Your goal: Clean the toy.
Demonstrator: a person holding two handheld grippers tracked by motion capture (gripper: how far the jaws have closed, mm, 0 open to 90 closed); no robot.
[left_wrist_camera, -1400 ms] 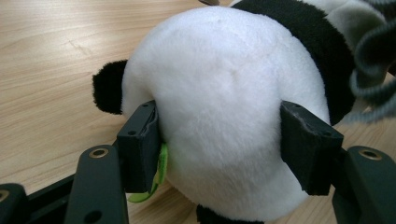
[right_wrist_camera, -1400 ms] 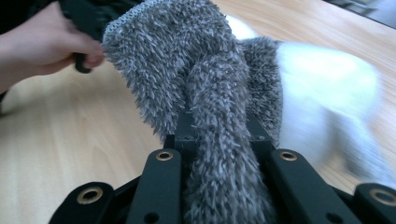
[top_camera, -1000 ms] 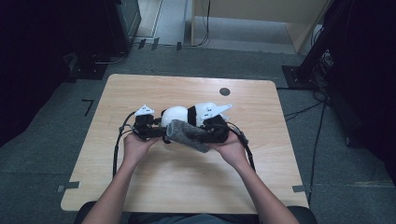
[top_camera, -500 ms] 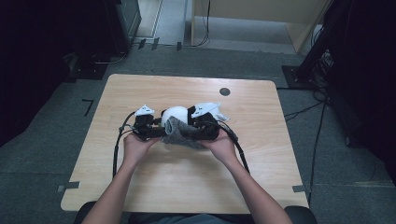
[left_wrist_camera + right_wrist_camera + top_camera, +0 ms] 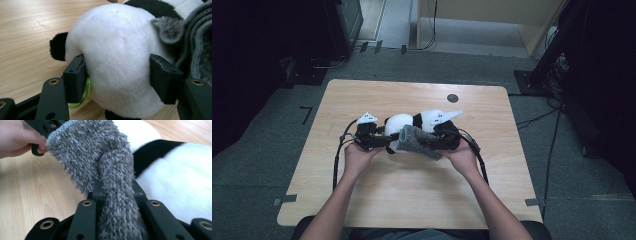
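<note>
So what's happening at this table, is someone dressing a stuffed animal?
A person sits at a wooden table with a grasping tool in each hand. The left tool clamps the white head of a plush panda that lies on the tabletop. The right tool is shut on a fuzzy grey sock, whose open end is held up against the panda beside the head. It looks as if the sock is being worked onto the toy, but it is not on yet.
</note>
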